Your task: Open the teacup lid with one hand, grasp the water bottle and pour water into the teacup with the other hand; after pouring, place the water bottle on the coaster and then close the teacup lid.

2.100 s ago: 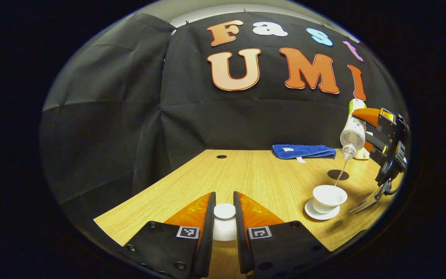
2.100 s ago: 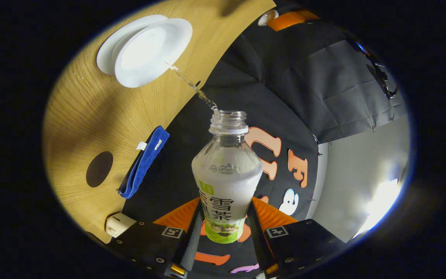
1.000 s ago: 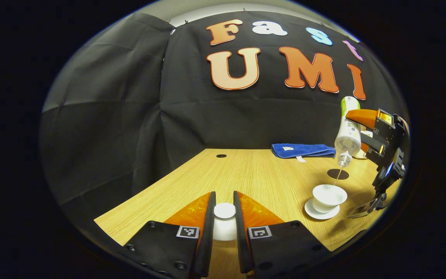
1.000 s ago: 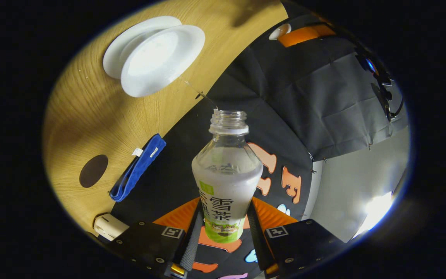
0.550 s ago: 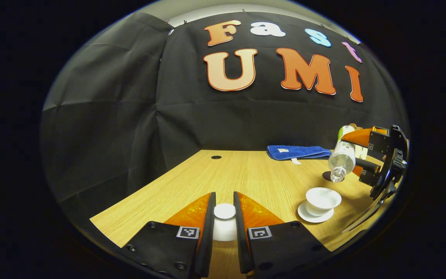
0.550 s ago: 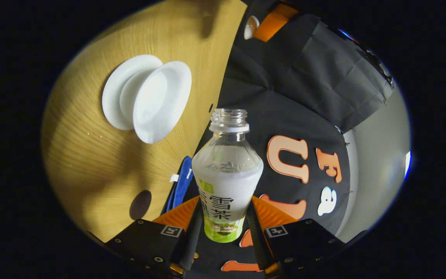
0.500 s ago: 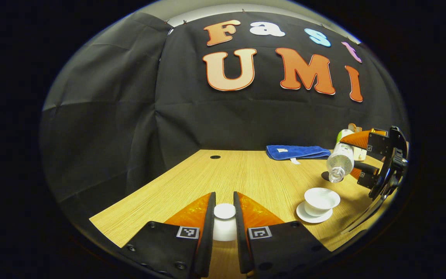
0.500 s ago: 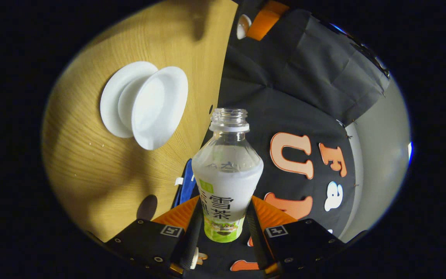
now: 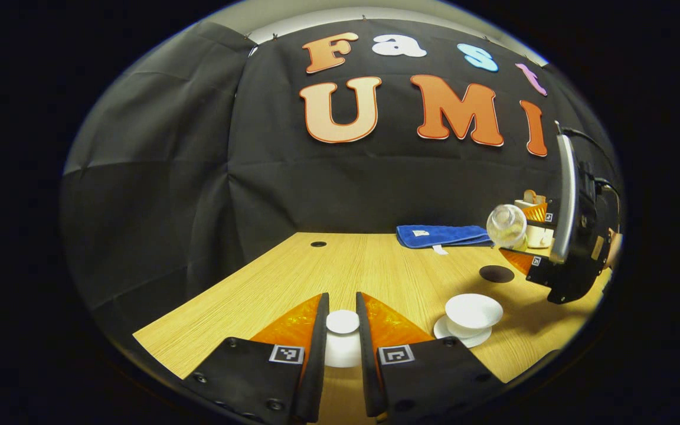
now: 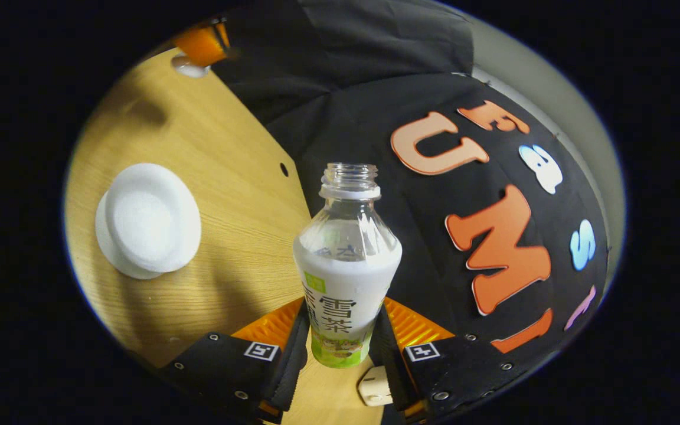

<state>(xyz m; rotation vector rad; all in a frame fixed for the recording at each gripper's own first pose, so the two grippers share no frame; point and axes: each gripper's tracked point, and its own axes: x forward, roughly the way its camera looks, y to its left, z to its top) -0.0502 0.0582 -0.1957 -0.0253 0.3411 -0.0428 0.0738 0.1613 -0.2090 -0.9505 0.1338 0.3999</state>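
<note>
- Your left gripper (image 9: 340, 342) is closed on the white lid (image 9: 342, 322), one finger pressing each side of its knob. It holds the lid up off the table (image 9: 340, 265), near the front edge.
- Your right gripper (image 10: 340, 345) is clamped on the bottle (image 10: 346, 260), both fingers squeezing the labelled lower part. The neck points away from the camera and the mouth is uncapped.
- In the left gripper view the bottle (image 9: 506, 226) hangs in the air at the far right, its open mouth turned toward that camera, with the right gripper (image 9: 570, 236) behind it.
- No water is falling from the bottle in either view.
- The teacup (image 9: 473, 311) stands uncovered on its saucer (image 9: 464, 337), on the table to the right of your left gripper. In the right gripper view the teacup (image 10: 151, 218) sits well left of the bottle.
- The coaster (image 9: 496, 273), a dark round disc, lies on the table just beyond the teacup, below and slightly left of the raised right gripper. It is bare.
- A folded blue towel (image 9: 441, 235) lies at the back edge of the table, against the cloth wall.
- A small cream-coloured item (image 9: 538, 236) sits on the table behind the bottle; you cannot tell what it is.
- In the right gripper view your left gripper (image 10: 201, 47) shows at the top left edge, the lid (image 10: 191, 69) at its tip.
</note>
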